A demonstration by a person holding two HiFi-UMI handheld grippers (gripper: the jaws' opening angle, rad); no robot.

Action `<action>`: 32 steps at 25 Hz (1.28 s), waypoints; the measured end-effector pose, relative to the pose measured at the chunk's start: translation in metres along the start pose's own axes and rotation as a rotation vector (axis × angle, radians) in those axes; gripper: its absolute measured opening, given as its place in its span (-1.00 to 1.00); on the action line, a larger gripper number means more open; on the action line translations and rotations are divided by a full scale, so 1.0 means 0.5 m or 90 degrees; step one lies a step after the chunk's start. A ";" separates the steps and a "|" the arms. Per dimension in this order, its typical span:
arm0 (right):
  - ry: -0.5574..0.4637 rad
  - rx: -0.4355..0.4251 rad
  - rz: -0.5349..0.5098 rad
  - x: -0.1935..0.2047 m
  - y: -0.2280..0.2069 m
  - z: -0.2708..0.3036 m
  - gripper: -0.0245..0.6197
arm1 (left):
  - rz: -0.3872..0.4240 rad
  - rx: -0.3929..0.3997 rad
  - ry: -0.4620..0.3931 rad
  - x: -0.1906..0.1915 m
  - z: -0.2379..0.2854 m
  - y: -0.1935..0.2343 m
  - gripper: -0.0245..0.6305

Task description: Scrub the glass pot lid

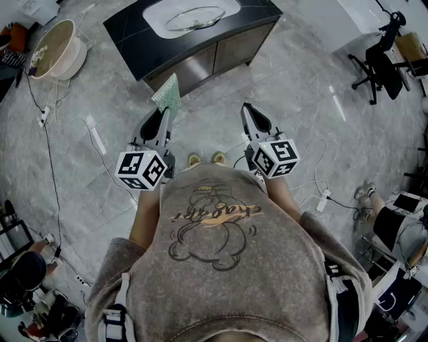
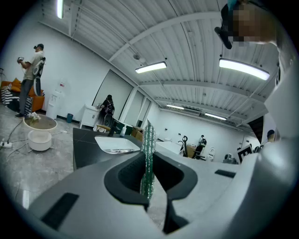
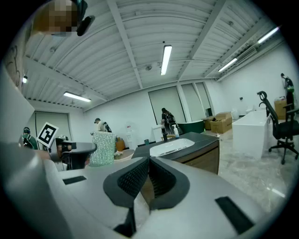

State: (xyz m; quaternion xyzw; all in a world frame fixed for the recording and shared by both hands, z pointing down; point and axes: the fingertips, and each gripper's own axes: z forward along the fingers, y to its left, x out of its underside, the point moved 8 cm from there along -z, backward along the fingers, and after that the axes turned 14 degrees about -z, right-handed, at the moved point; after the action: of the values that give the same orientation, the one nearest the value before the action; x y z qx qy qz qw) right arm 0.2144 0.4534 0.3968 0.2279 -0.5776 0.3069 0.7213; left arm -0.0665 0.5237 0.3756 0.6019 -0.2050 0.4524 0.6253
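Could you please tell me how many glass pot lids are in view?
1: the glass pot lid lies in the white sink; the cabinet could hide others.

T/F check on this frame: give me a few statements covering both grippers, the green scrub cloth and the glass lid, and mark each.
1. The left gripper is shut on the green scrub cloth. True.
2. The right gripper holds the glass pot lid. False: its jaws are together with nothing between them.
3. The glass pot lid lies in the white sink of the dark counter. True.
4. The green scrub cloth is pressed on the glass pot lid. False: it is held up over the floor, short of the dark counter and apart from the lid.
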 end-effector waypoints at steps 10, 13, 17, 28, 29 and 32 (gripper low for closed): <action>-0.009 0.010 0.022 0.014 0.000 0.039 -0.83 | 0.005 0.015 0.002 -0.018 0.029 0.043 -0.74; -0.001 0.028 0.028 0.032 0.006 0.048 -0.83 | 0.002 0.019 0.008 -0.011 0.032 0.067 -0.74; 0.006 0.036 0.032 0.042 0.022 0.060 -0.83 | 0.000 0.022 0.015 -0.009 0.034 0.091 -0.74; 0.004 0.029 0.035 0.038 -0.023 0.164 -0.83 | -0.005 0.023 0.011 -0.049 0.127 0.151 -0.74; 0.004 0.027 0.039 0.038 -0.033 0.178 -0.83 | -0.006 0.024 0.011 -0.055 0.142 0.155 -0.74; 0.006 0.018 0.043 0.031 -0.066 0.233 -0.83 | -0.012 0.029 0.010 -0.077 0.196 0.171 -0.74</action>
State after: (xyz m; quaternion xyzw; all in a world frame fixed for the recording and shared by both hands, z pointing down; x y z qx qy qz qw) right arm 0.1593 0.3533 0.4396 0.2172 -0.5773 0.3402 0.7098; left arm -0.1273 0.4081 0.4120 0.6144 -0.1845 0.4558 0.6171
